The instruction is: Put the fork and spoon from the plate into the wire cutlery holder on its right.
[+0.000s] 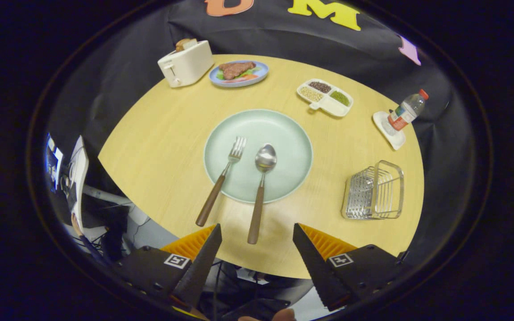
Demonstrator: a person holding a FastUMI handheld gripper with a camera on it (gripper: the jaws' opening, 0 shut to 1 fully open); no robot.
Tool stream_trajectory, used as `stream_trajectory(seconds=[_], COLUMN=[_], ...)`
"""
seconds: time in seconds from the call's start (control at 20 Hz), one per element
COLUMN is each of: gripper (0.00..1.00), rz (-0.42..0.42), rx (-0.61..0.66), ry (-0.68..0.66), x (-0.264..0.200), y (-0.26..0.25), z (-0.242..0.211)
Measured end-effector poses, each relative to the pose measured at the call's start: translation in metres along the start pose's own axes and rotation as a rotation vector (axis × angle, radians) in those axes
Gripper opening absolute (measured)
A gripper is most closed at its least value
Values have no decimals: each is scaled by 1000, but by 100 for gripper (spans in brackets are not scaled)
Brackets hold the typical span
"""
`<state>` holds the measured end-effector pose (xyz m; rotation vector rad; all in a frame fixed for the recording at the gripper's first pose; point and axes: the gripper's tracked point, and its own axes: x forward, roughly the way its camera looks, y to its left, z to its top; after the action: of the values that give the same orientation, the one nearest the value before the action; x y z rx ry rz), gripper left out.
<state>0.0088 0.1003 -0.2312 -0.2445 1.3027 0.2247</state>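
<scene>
Tabletop (167, 147) check: we've got fork (223, 174) and spoon (260, 187) on the plate (292, 147), wire cutlery holder (374, 191) empty, hand-held gripper (257, 238) wide open.

Pale green round plate (283, 133) sits mid-surface. Fork (222, 179) and spoon (260, 191) lie on it side by side, fork on the left, metal heads on the plate, brown wooden handles hanging over the near rim onto the surface. Chrome wire cutlery holder (374, 191) stands upright right of the plate, well apart, nothing in it.
</scene>
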Motion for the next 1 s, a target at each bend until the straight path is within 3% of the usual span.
stream_trajectory(seconds=[0.2, 0.25, 0.35, 0.4, 0.45, 0.5, 0.55, 0.65, 0.85, 1.0], gripper=[96, 91, 70, 64, 49, 42, 25, 13, 1, 1], rz=[8, 11, 2, 0, 5, 4, -2, -11, 11, 22], rx=[6, 16, 26, 31, 38, 47, 47, 29, 6, 21], ry=[78, 95, 123, 138, 163, 179, 194, 197, 181, 163], x=[24, 30, 40, 46, 50, 53, 56, 57, 51, 48], y=[2, 3, 0, -2, -3, -4, -6, -9, -3, -4], z=[-5, -8, -11, -12, -17, -20, -21, -20, -13, -13])
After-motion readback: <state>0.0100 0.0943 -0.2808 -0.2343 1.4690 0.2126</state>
